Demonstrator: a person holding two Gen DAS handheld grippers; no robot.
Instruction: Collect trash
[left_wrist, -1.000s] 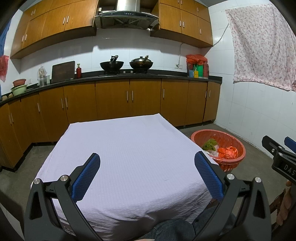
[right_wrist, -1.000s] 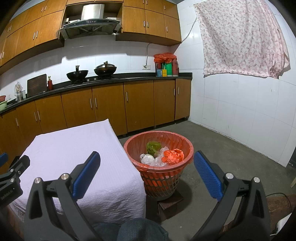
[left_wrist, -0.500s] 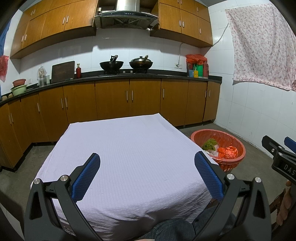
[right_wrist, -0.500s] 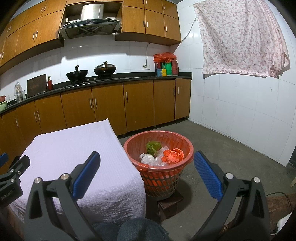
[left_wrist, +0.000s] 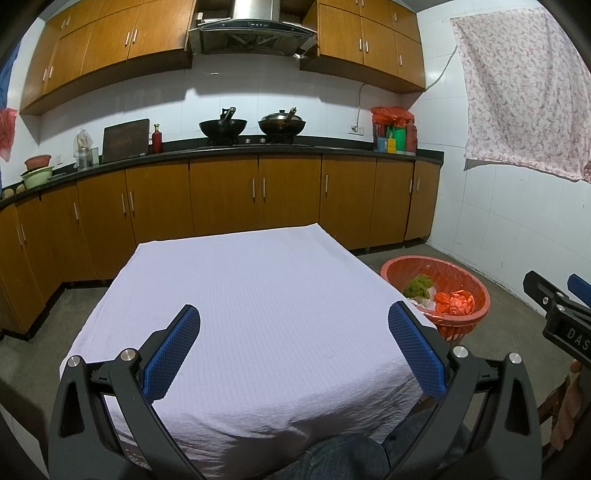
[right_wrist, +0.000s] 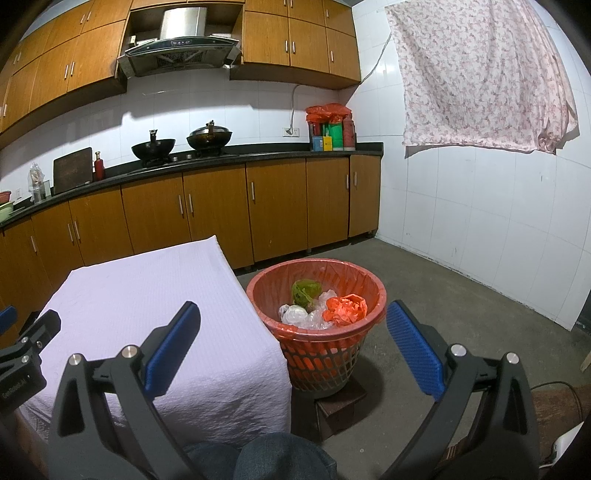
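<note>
Orange plastic marks the one busy spot in the room: the basket (right_wrist: 317, 291), lined with a red bag, stands on a dark block on the floor just beside the right edge of the table (left_wrist: 258, 295), and it holds the trash — a green wad (right_wrist: 306, 291), a crumpled orange bag (right_wrist: 347, 308) and some clear and white plastic (right_wrist: 306, 317). Nothing has shifted across the last second; both views match the earlier ones, with the white cloth bare and the basket's contents lying as they did. I read that as the collecting being finished or paused, since no loose rubbish shows anywhere on the table or on the floor in view. Both tongs hang over the near edge of the table, above the person's denim-clad knees (right_wrist: 284, 458): the left gripper (left_wrist: 293, 350) has its blue pads spread wide with nothing between them, and the right gripper (right_wrist: 293, 349) is just as wide and just as empty. Writing is scarce — the right tool's body, seen at the right edge of the left view, shows the letters "DAS" before it is cut off, and the left tool's body in the right view seems to read "GenRobot.AI". Labels on the containers on the far counter (left_wrist: 295, 149) are too small to read.
</note>
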